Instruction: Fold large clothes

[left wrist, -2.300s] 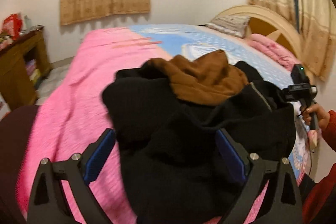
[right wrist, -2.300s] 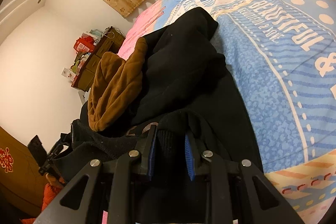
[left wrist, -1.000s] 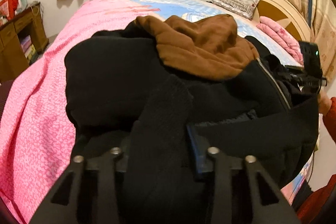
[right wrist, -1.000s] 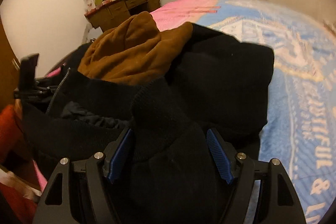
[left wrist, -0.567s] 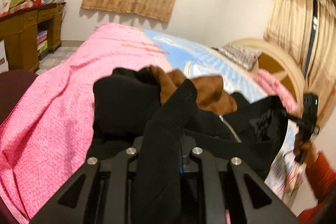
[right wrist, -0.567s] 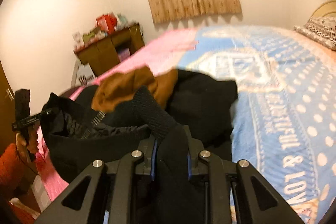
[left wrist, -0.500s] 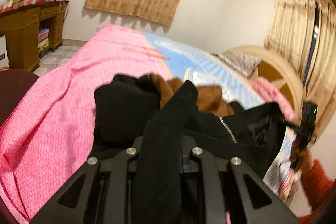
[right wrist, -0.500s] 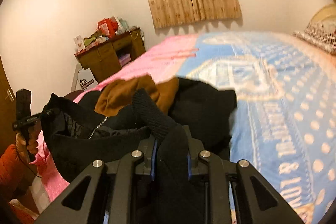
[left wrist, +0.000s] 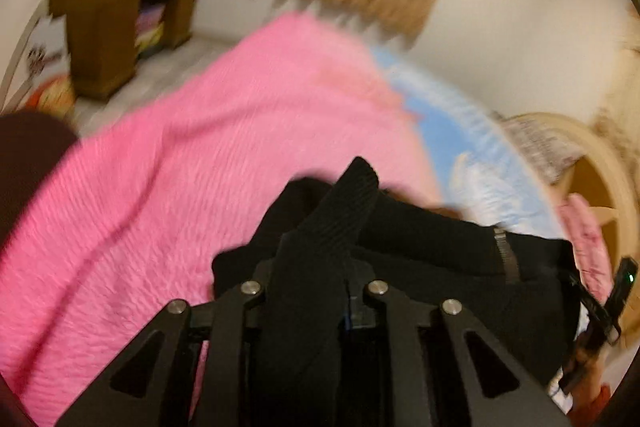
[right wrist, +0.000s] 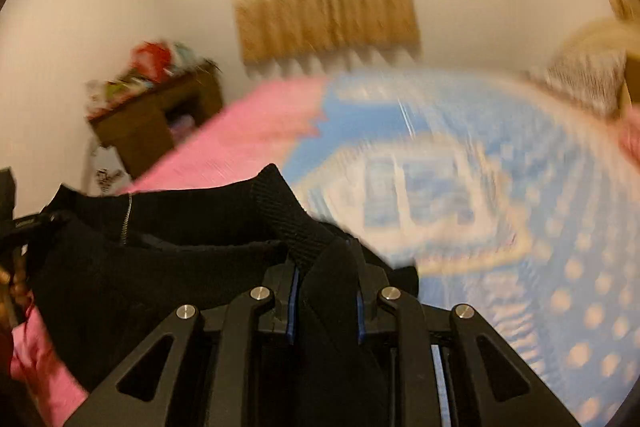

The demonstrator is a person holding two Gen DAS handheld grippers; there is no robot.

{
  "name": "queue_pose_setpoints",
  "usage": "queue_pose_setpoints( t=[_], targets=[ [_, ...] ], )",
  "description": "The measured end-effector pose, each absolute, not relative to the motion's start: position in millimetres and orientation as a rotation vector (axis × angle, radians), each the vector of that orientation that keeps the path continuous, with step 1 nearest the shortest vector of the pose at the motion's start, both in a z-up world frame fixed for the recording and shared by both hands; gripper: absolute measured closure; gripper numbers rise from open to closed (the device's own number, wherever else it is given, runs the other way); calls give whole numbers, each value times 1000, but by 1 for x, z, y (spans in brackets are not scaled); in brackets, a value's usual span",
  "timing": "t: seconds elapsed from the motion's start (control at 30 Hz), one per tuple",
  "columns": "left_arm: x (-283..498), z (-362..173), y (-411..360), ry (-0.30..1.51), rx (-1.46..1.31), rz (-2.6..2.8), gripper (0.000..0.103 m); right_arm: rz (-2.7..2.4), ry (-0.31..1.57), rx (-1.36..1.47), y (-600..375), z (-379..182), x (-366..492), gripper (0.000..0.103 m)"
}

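Observation:
A large black zip jacket (left wrist: 436, 259) hangs stretched between both grippers above the bed. My left gripper (left wrist: 316, 267) is shut on a ribbed black cuff (left wrist: 352, 195) that sticks up past the fingers. My right gripper (right wrist: 326, 271) is shut on the other ribbed cuff (right wrist: 288, 211) of the jacket (right wrist: 160, 255). The zip shows in the left wrist view (left wrist: 506, 255) and in the right wrist view (right wrist: 126, 223). The brown lining is almost hidden. Both views are blurred by motion.
The bed carries a pink blanket (left wrist: 200, 167) on its left and a blue patterned cover (right wrist: 500, 195) on its right. A wooden desk (left wrist: 116, 27) stands by the wall. A curved headboard (left wrist: 592, 179) and a pillow (right wrist: 584, 83) lie at the far right.
Both grippers, shut on the cuffs, have lifted and swung. The jacket has risen off the bed and spread wider between them. The brown lining has dropped almost out of sight.

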State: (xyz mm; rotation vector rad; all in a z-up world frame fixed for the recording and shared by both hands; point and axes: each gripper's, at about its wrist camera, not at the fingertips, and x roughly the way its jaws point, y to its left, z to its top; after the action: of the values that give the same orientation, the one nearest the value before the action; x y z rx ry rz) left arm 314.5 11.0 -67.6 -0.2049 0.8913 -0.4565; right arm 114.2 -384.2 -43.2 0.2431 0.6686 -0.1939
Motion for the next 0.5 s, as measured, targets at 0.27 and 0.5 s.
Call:
queue_pose_setpoints(
  t=[0.27,0.5],
  targets=[
    [334,-110,42,965,-366,-322,2,-216,733,212,-382,-85,135,79],
    [317,-95,20,919,-210,-285,2,-177,733,273,-392,-88,128,76]
  ],
)
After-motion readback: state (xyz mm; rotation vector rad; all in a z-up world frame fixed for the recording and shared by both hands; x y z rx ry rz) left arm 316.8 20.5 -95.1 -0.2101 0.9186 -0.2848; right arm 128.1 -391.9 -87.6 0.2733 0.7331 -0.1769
